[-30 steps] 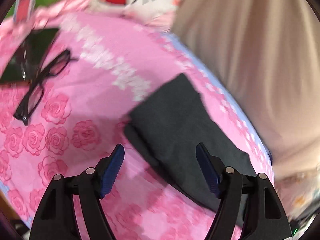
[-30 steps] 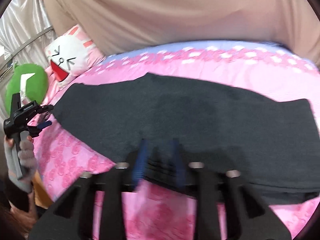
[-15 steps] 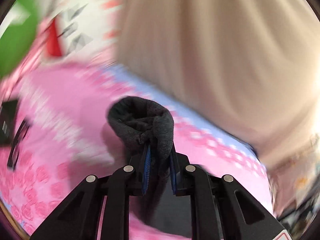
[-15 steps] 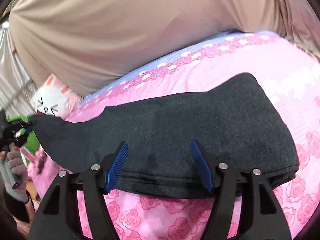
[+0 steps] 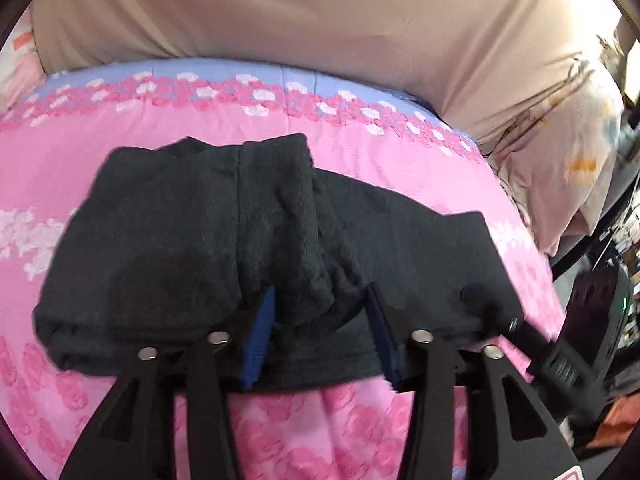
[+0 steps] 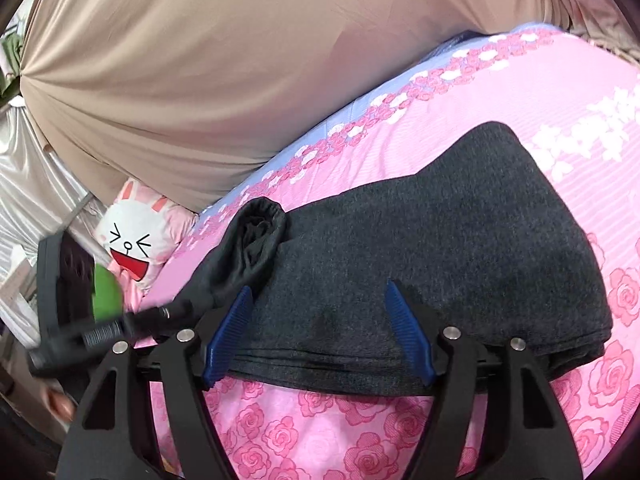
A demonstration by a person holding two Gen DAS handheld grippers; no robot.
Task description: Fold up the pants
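While your left gripper (image 5: 320, 320) opens with a bunched cuff loose between its jaws, one pair of dark pants (image 6: 440, 248) lies folded on one pink bedspread (image 6: 320, 432). Your right gripper (image 6: 320, 332) also opens, jaws spread over the near edge, pads clear.

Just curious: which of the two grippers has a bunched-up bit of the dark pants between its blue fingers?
The left gripper, opening around the bunched pants cuff. The right gripper, also opening, only straddles flat fabric.

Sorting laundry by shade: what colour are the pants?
Dark charcoal grey pants, plain, no pattern; clearest in the right wrist view.
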